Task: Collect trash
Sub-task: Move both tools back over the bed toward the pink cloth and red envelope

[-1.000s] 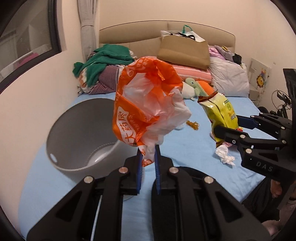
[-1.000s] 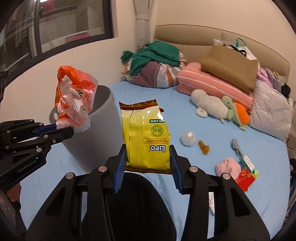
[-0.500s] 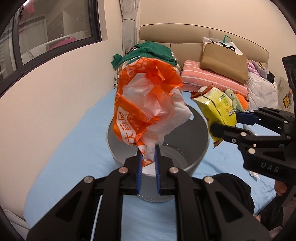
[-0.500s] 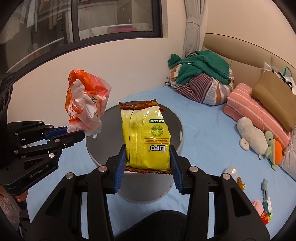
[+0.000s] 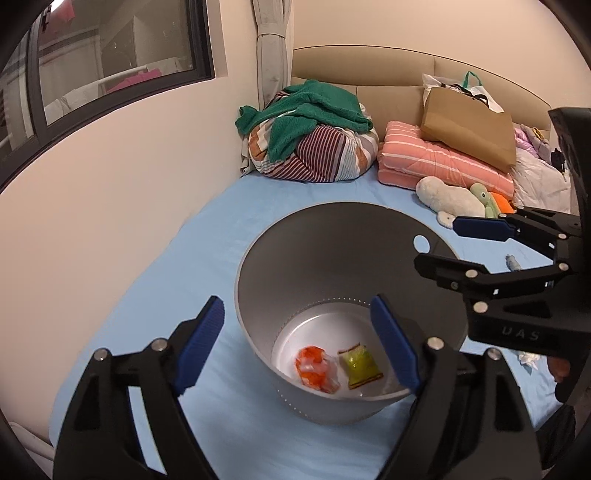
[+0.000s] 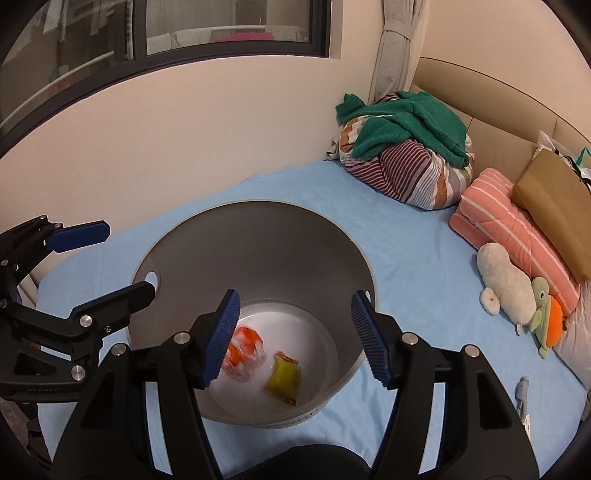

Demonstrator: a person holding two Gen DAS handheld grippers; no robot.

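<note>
A grey round bin (image 5: 258,266) (image 6: 258,229) stands on the blue bed. On its white bottom lie an orange-and-white plastic bag (image 5: 317,369) (image 6: 243,350) and a yellow snack packet (image 5: 360,365) (image 6: 285,377), side by side. My left gripper (image 5: 297,345) hovers above the bin's near rim, its jaws opening wide with nothing between them. My right gripper (image 6: 295,338) hangs over the bin too, jaws opening and empty. Each gripper shows in the other's view: the right gripper (image 5: 447,243) at the right, the left gripper (image 6: 110,262) at the left.
A bundle of green and striped bedding (image 5: 314,140), a pink striped pillow (image 5: 443,162), a brown paper bag (image 5: 469,125) and plush toys (image 5: 454,199) crowd the head of the bed. The wall with a window (image 6: 184,29) runs along the left. Small scraps (image 6: 522,391) lie at the right.
Both grippers swung over the bin and their jaws spread apart. The orange bag left the left gripper and the yellow packet left the right one; both now lie in the bin.
</note>
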